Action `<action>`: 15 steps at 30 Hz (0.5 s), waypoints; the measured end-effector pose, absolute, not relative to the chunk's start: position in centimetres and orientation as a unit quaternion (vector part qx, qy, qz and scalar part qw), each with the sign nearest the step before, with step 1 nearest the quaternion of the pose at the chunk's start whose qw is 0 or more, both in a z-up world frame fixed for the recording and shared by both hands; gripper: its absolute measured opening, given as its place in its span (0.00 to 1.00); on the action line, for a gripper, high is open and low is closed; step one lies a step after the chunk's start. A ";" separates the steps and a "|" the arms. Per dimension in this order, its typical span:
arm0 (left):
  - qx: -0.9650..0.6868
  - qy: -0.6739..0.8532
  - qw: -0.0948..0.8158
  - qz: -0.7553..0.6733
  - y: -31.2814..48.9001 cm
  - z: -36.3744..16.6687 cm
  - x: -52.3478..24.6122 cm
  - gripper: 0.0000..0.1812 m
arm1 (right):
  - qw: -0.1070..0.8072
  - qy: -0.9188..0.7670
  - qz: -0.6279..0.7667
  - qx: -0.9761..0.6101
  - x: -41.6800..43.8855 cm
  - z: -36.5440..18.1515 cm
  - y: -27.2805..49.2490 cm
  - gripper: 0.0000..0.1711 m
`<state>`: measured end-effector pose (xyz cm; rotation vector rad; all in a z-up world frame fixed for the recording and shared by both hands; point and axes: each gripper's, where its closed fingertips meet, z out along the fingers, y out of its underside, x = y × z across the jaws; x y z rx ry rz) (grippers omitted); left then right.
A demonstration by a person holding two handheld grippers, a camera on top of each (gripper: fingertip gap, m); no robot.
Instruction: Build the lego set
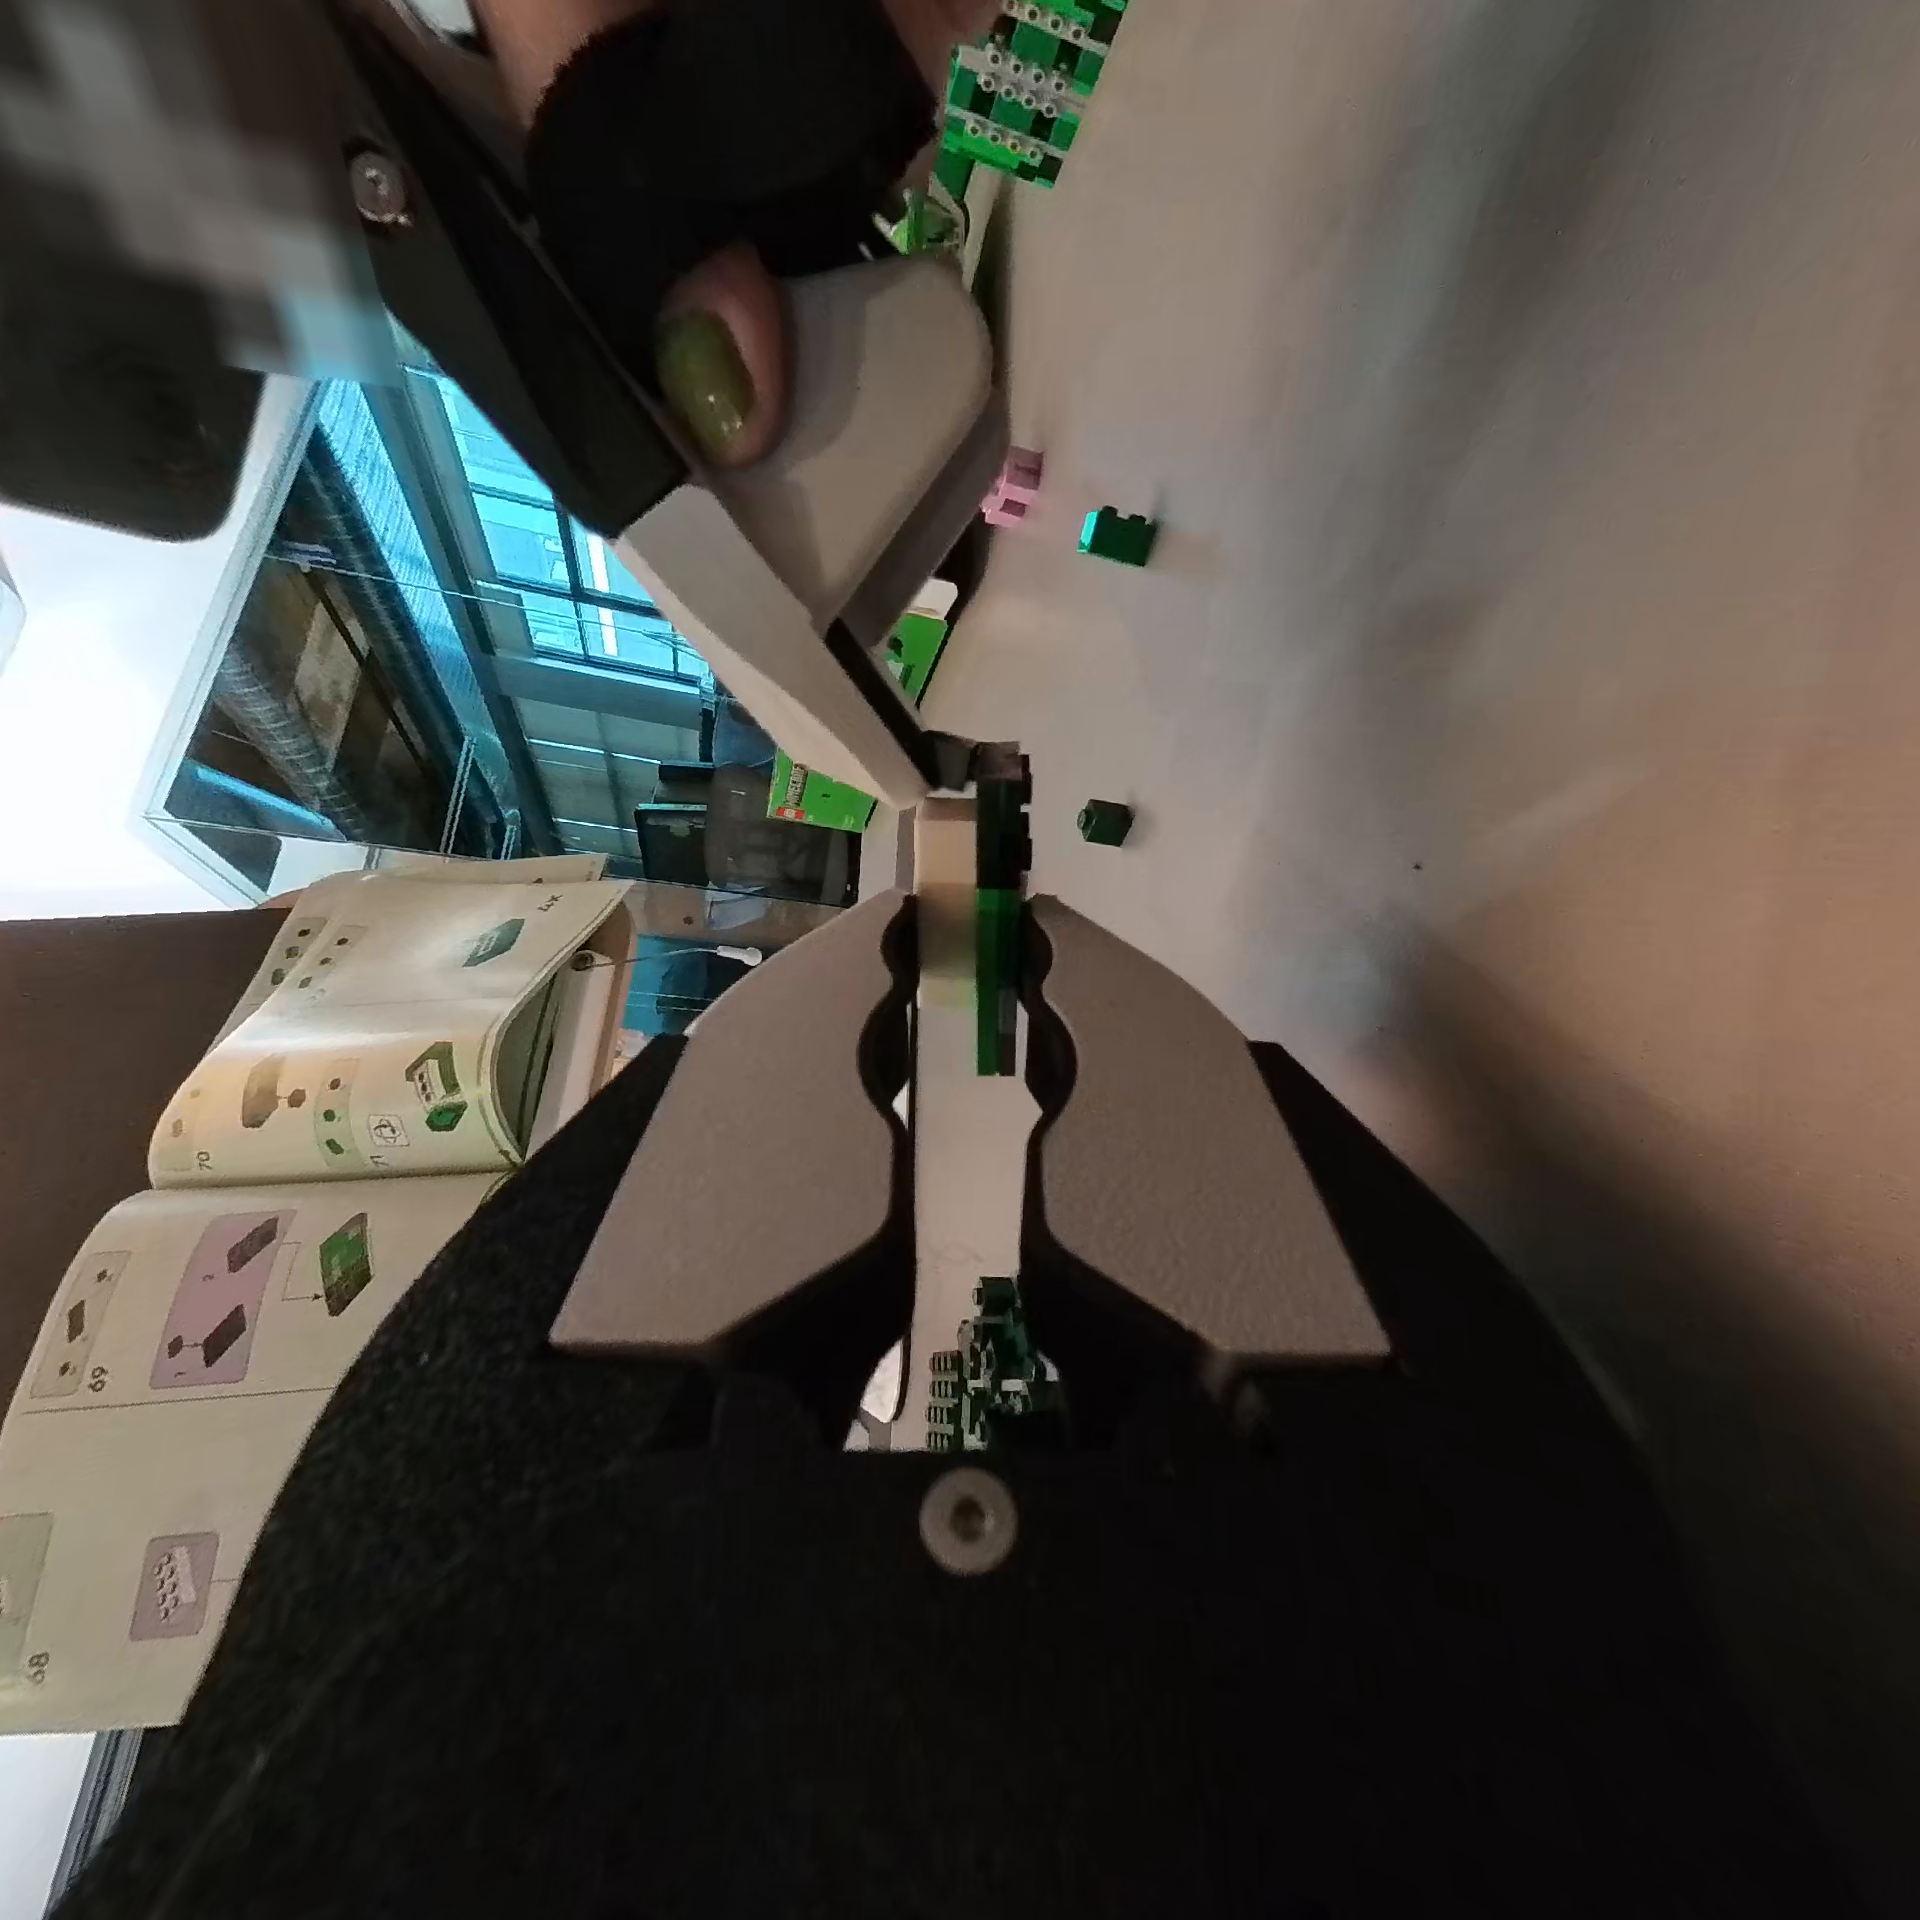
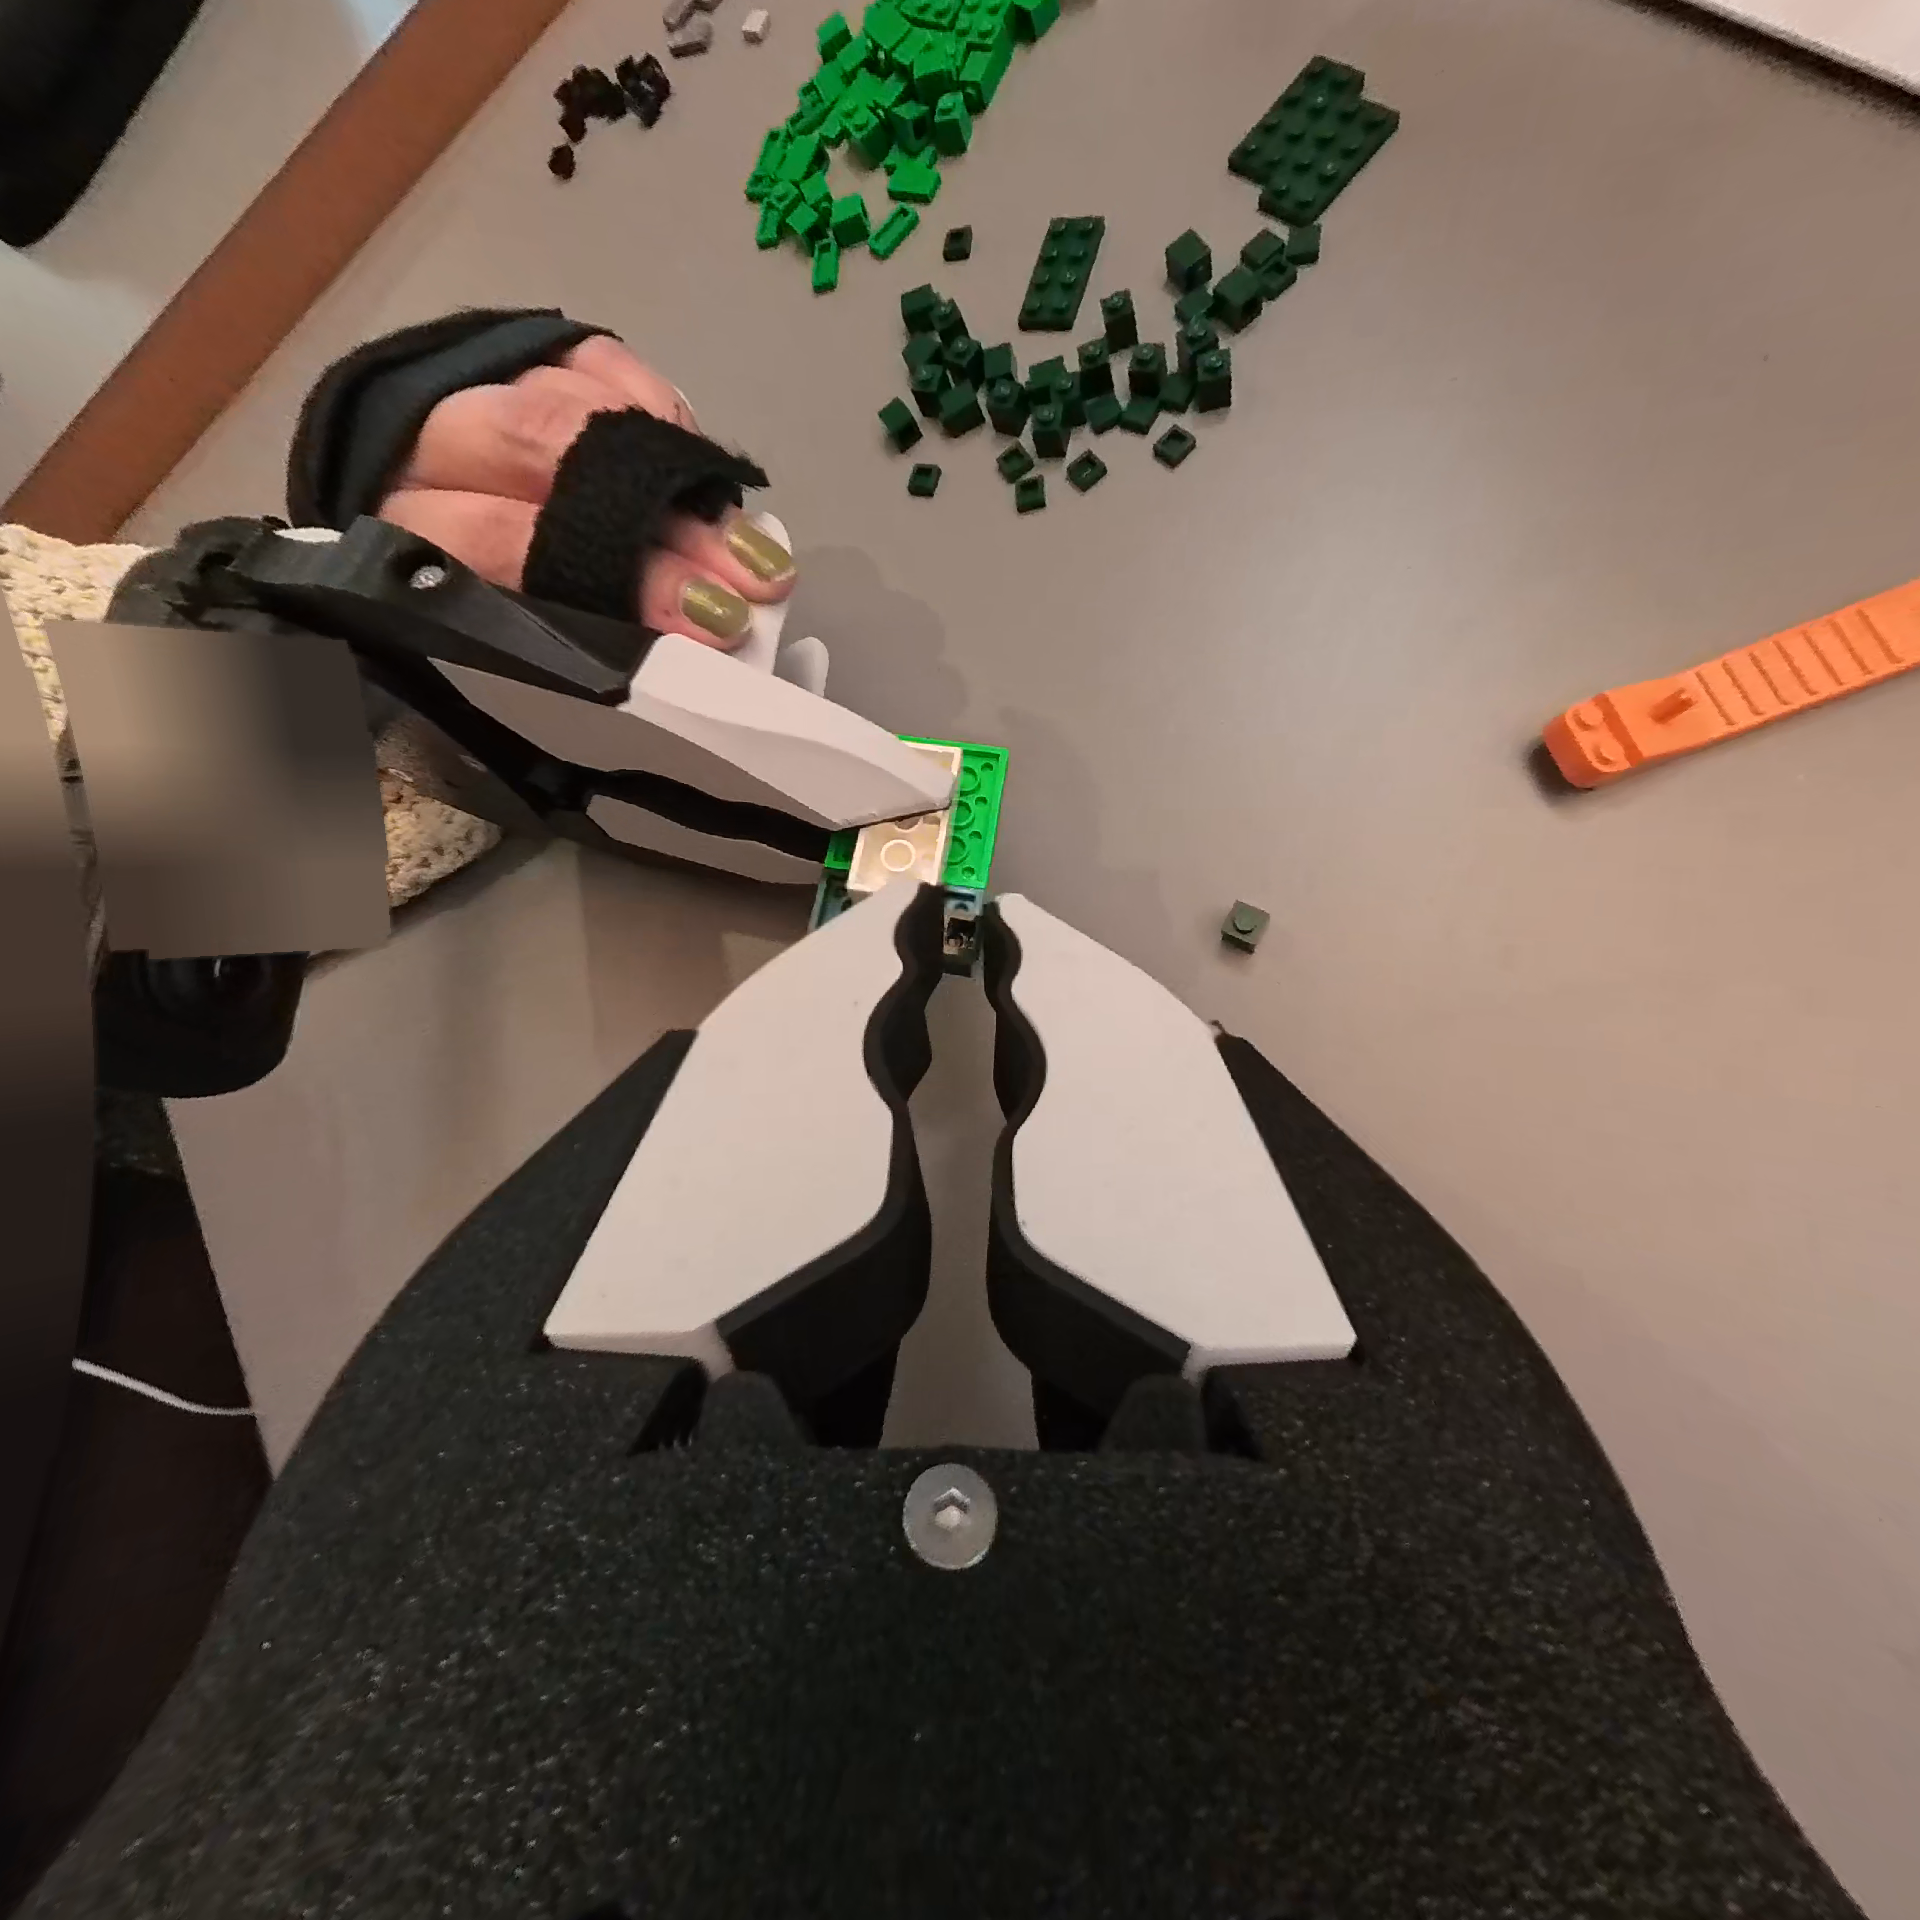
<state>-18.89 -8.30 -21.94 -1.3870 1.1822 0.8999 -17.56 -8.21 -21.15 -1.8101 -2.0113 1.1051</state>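
Note:
My left gripper (image 1: 971, 909) is shut on a small flat assembly of white and green plates (image 1: 1000, 935), held on edge above the grey table. In the right wrist view this gripper (image 2: 894, 826) comes in from the left with the assembly (image 2: 971, 800), whose studs face up. My right gripper (image 2: 954, 909) is shut on a small dark green brick (image 2: 961, 935), which touches the assembly's near edge. In the left wrist view the right gripper (image 1: 940, 779) reaches in from the upper left with the dark brick (image 1: 997, 764) at the assembly's far end.
A bright green pile (image 2: 894, 104), a dark green pile (image 2: 1070, 384), dark green plates (image 2: 1314, 135) and black bits (image 2: 608, 99) lie at the back. An orange brick separator (image 2: 1725, 686) lies right, a loose dark stud piece (image 2: 1245, 923) near it. An open instruction booklet (image 1: 343, 1091) is propped at the left. Less than 4 cm separates the two grippers' tips. From the left gripper's tips to the loose dark stud piece (image 2: 1245, 923) is close to 6 cm.

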 end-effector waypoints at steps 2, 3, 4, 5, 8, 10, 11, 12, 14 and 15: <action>-0.581 0.493 0.528 0.374 -8.3 -21.9 -18.9 0.09 | 0.114 -0.688 0.372 -0.613 -17.6 -21.1 -8.3 0.04; -0.582 0.492 0.530 0.371 -8.3 -21.9 -18.9 0.09 | 0.114 -0.691 0.372 -0.609 -17.5 -21.1 -8.4 0.04; -0.583 0.492 0.530 0.369 -8.3 -21.9 -18.9 0.09 | 0.117 -0.694 0.372 -0.606 -17.5 -21.1 -8.5 0.04; -0.584 0.493 0.529 0.369 -8.3 -21.9 -18.9 0.09 | 0.122 -0.698 0.368 -0.602 -17.5 -21.1 -8.5 0.04; -0.586 0.494 0.528 0.366 -8.3 -22.0 -18.9 0.09 | 0.134 -0.707 0.359 -0.595 -17.6 -21.2 -8.5 0.04; -0.590 0.490 0.535 0.355 -8.3 -22.0 -18.8 0.09 | 0.130 -0.702 0.361 -0.600 -17.5 -21.1 -8.6 0.04; -0.592 0.485 0.542 0.347 -8.3 -21.8 -18.8 0.09 | 0.128 -0.697 0.364 -0.605 -17.6 -20.9 -8.6 0.04; -0.596 0.479 0.551 0.334 -8.3 -21.7 -18.8 0.09 | 0.125 -0.690 0.365 -0.612 -17.7 -20.8 -8.5 0.04; -0.604 0.467 0.568 0.308 -8.4 -21.5 -18.9 0.09 | 0.120 -0.680 0.366 -0.623 -17.8 -20.4 -8.5 0.04; -0.609 0.462 0.572 0.298 -8.4 -21.4 -19.0 0.09 | 0.115 -0.676 0.363 -0.630 -17.9 -20.4 -8.5 0.04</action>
